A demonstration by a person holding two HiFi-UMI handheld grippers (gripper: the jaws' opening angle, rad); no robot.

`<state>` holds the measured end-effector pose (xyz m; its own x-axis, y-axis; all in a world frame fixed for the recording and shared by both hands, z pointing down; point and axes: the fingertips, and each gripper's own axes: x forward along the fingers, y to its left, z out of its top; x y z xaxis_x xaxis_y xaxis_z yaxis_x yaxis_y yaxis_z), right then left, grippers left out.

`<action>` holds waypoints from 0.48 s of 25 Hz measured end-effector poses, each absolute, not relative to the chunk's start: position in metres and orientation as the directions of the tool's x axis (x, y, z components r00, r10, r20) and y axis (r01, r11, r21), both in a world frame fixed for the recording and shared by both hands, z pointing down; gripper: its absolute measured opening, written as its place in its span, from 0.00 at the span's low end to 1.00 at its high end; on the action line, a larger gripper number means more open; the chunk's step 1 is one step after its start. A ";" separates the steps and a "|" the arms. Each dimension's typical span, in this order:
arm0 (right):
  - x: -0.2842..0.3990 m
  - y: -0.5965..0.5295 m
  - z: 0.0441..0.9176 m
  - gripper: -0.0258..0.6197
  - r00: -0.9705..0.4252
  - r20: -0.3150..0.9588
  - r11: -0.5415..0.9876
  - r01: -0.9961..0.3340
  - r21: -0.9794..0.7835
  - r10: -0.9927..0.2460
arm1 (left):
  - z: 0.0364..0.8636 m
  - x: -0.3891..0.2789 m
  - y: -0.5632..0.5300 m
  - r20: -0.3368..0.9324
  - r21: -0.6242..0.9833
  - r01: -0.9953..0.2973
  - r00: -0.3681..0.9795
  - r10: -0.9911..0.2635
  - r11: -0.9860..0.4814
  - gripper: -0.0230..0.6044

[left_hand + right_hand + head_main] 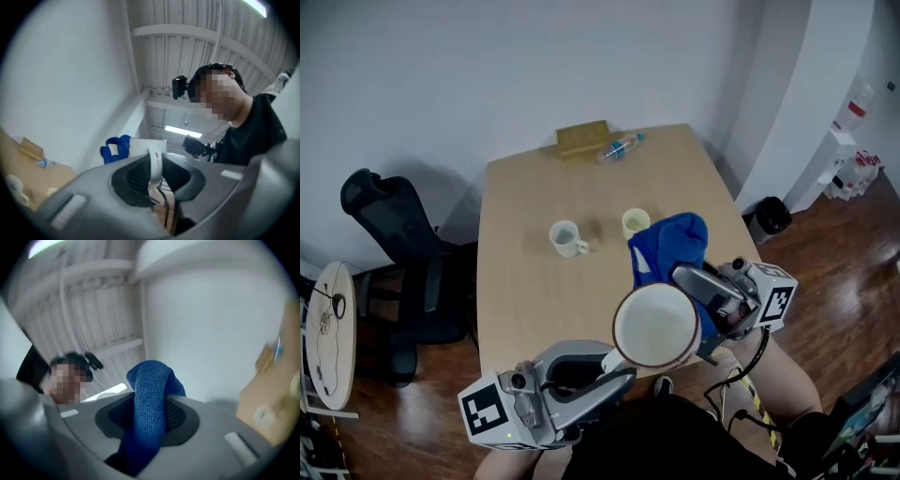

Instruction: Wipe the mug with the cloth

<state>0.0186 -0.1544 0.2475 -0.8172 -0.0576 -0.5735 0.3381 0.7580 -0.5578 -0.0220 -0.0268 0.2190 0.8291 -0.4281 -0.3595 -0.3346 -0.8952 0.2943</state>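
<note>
Clamping the rigid, probably slick and breakable mug (656, 325) by its thin handle (154, 165), the left gripper (619, 371) may let it swivel; the right gripper (689, 281) pinches the soft, limp cloth (670, 239).

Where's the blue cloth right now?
Head view, right of centre: blue cloth pinched in the right claw above the table, beside the raised white mug.

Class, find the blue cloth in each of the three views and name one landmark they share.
Head view: blue cloth right of centre, just above the held mug.
Left gripper view: cloth left of centre, beside the mug.
Right gripper view: cloth at centre, clamped between the jaws.
Shared landmark: the wooden table.
</note>
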 end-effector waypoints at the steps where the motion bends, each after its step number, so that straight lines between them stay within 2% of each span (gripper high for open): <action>1: 0.017 -0.145 0.248 0.25 -0.774 -0.634 0.650 0.487 -0.583 0.011 | 0.216 -0.015 -0.018 -0.363 0.266 -0.290 0.853 -0.375 -0.919 0.13; 3: 0.012 -0.122 0.246 0.25 -0.680 -0.726 0.454 0.682 -0.573 0.104 | 0.210 -0.001 -0.002 -0.362 0.213 -0.215 0.889 -0.281 -0.953 0.13; 5: 0.008 -0.099 0.244 0.25 -0.603 -0.782 0.316 0.781 -0.538 0.160 | 0.209 0.009 0.011 -0.352 0.169 -0.152 0.914 -0.204 -0.974 0.13; 8: 0.002 -0.069 0.247 0.25 -0.519 -0.828 0.162 0.854 -0.494 0.212 | 0.212 0.020 0.027 -0.320 0.118 -0.083 0.940 -0.117 -0.990 0.13; 12: 0.002 -0.045 0.248 0.25 -0.421 -0.880 -0.002 0.902 -0.431 0.220 | 0.216 0.027 0.039 -0.316 0.100 -0.014 0.948 -0.045 -0.995 0.13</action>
